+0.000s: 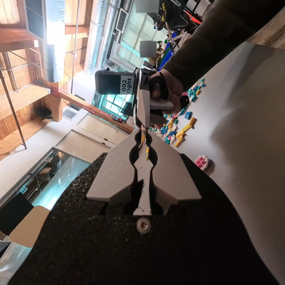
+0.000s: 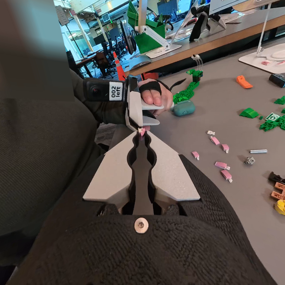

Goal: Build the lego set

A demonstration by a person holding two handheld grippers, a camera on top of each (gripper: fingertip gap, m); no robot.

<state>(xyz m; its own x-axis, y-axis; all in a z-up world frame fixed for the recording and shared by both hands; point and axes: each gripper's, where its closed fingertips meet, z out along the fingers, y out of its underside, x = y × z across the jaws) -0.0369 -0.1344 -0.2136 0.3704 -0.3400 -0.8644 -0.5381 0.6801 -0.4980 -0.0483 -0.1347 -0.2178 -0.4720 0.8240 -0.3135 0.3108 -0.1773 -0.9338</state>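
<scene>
The right gripper [image 2: 142,135] is pinching a small pink piece [image 2: 141,134] at its very tips, jaws pressed in on it. Meeting it tip to tip, the left gripper [image 2: 139,129] is closed on a tiny white clip [image 2: 140,130] that touches the pink piece's end; both are held up in the air in front of the person, above the near edge of the grey table [image 2: 192,126]. In the left wrist view the join sits between the left gripper's fingertips [image 1: 144,131], too small and blurred to read.

These parts look light, hard and smooth, so they should slip or twist if gripped off-centre. The pink piece is best held across its flat sides, leaving the end free; the clip wants a hold on its body, away from the part that snaps on. Pushing them together likely needs a straight, short press.

Out on the table lie five more pink pieces with white clips [image 2: 215,140], a loose white clip [image 2: 211,132], a small grey block [image 2: 249,160], a metal rod [image 2: 258,151], a green build [image 2: 185,94] and green bits [image 2: 249,112]. The left view shows a heap of mixed coloured bricks [image 1: 174,128] and a round pink-and-white build [image 1: 202,162].
</scene>
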